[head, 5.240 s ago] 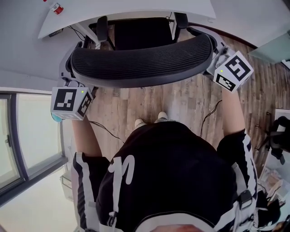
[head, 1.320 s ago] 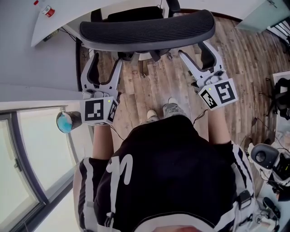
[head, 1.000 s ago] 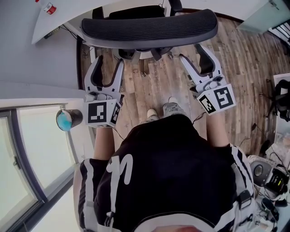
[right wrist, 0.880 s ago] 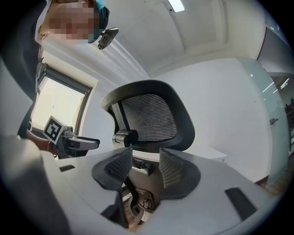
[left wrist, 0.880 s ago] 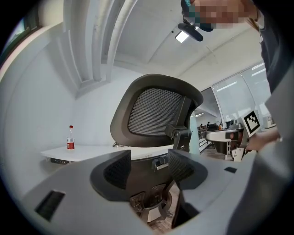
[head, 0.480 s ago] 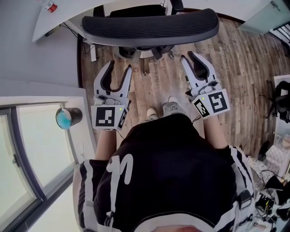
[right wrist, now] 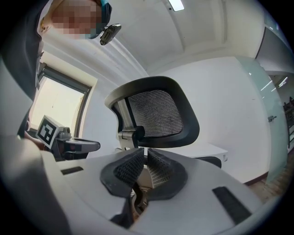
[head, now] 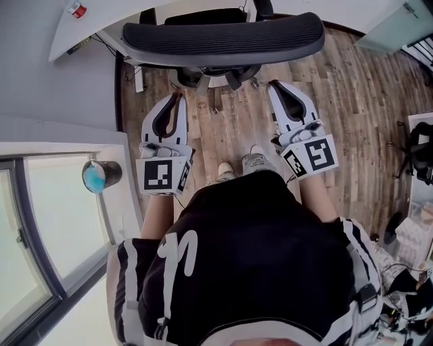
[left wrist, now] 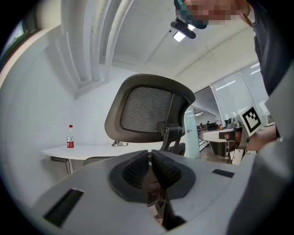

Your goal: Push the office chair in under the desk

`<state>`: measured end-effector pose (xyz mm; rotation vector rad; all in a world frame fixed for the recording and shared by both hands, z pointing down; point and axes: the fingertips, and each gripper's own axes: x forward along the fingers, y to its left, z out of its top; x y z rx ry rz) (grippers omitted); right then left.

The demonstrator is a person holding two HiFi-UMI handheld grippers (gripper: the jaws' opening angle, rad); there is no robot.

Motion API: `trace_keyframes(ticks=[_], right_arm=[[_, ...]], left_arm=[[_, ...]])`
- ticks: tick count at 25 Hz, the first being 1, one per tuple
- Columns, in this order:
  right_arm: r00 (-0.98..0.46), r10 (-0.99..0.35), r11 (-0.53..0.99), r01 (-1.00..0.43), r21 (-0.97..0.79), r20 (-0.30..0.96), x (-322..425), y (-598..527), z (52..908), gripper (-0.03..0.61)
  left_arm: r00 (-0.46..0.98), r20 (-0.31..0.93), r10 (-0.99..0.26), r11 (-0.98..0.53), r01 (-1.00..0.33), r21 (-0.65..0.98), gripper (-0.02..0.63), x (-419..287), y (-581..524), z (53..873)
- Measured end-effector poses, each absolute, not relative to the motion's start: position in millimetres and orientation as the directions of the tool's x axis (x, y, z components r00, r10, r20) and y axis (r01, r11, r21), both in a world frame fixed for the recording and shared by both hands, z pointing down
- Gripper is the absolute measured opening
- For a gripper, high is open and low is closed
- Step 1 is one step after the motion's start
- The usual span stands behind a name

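Note:
The black mesh office chair (head: 220, 37) stands with its seat under the white desk (head: 95, 30), its curved backrest toward me. Both grippers hang behind it over the wood floor, apart from the chair. My left gripper (head: 177, 96) is shut, its jaws having just been closing with nothing between them. My right gripper (head: 277, 85) is shut too and has just been closing on nothing. In the left gripper view the pads (left wrist: 140, 167) meet below the backrest (left wrist: 147, 110). The right gripper view shows the same: pads (right wrist: 128, 167) together, backrest (right wrist: 154, 112) ahead.
A red-labelled bottle (head: 76, 9) stands on the desk. A round blue-topped object (head: 101, 174) sits by the window ledge at left. My shoes (head: 254, 161) are on the floor behind the chair. Cables lie under the desk; dark gear (head: 419, 152) at the right edge.
Both grippers' jaws went from wide open to shut, empty. They have drawn back from the backrest they flanked several seconds ago. The chair has stayed put over the last second.

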<state>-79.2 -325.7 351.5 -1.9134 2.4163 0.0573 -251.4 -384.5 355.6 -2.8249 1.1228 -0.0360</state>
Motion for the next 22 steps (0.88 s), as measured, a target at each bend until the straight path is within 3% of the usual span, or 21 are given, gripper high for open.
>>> trace_keyframes(ticks=[3, 22], right_arm=[[-0.229, -0.971, 0.23, -0.973, -0.01, -0.075, -82.5, -324.4, 347.3, 0.018], [-0.16, -0.986, 0.16, -0.987, -0.008, -0.051, -74.3, -321.0, 346.1, 0.009]], left_arm=[[0.719, -0.021, -0.695, -0.715, -0.694, -0.09, 0.009, -255.0, -385.5, 352.1], [0.711, -0.049, -0.701, -0.709, -0.703, -0.053, 0.008, -259.4, -382.2, 346.6]])
